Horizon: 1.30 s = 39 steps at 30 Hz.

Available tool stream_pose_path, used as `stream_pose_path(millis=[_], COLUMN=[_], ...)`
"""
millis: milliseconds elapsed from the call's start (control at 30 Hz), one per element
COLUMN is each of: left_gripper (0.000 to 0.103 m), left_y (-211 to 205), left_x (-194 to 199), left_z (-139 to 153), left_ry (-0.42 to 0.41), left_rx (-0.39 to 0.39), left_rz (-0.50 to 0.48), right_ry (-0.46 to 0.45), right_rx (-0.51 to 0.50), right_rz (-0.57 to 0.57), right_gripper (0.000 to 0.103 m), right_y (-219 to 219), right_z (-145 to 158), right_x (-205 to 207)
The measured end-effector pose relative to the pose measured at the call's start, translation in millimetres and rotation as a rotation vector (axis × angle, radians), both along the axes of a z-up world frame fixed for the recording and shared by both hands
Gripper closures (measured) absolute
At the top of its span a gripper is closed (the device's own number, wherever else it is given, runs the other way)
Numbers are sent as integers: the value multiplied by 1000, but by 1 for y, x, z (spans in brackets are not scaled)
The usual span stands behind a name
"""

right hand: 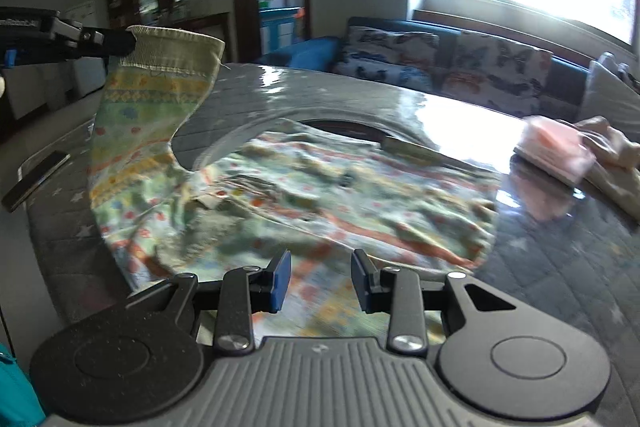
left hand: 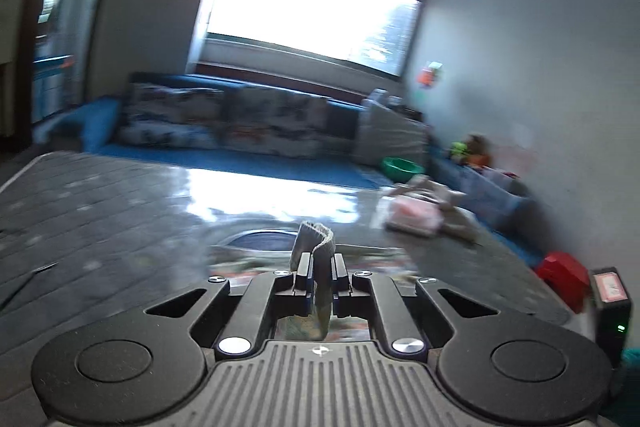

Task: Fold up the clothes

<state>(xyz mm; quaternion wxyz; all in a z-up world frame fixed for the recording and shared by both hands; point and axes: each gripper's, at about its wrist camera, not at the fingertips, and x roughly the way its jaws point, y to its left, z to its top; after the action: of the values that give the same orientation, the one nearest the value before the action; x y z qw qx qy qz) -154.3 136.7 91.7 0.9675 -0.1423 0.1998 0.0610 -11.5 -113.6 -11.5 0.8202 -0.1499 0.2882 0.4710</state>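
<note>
Ribbed cuff clenched in your left gripper | right gripper released above patterned garment

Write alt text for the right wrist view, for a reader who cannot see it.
The left gripper lifts the ribbed cuff of a colourful patterned garment that lies spread on a glossy grey table. The right gripper hovers open above its near edge. Folded pink and cream clothes sit at the right.
</note>
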Motion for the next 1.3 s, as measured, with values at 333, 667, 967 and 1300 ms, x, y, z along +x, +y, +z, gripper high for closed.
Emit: stream_pose_path(millis=[333, 667, 967, 1300], left_gripper=[93, 77, 78, 79], left_y=[-59, -76, -6, 41], left_x=[59, 56, 38, 25], left_z=[-29, -54, -89, -111], left_ry=[81, 151, 273, 371], left_rx=[-10, 32, 16, -14], left_rz=[-208, -314, -90, 45], right_ry=[15, 41, 113, 157], right_rx=[24, 30, 4, -39], right_rz=[-115, -162, -106, -77], right_gripper=[70, 70, 70, 70], right_y=[-35, -40, -18, 0], right_z=[-1, -3, -18, -30], right_x=[16, 27, 31, 30])
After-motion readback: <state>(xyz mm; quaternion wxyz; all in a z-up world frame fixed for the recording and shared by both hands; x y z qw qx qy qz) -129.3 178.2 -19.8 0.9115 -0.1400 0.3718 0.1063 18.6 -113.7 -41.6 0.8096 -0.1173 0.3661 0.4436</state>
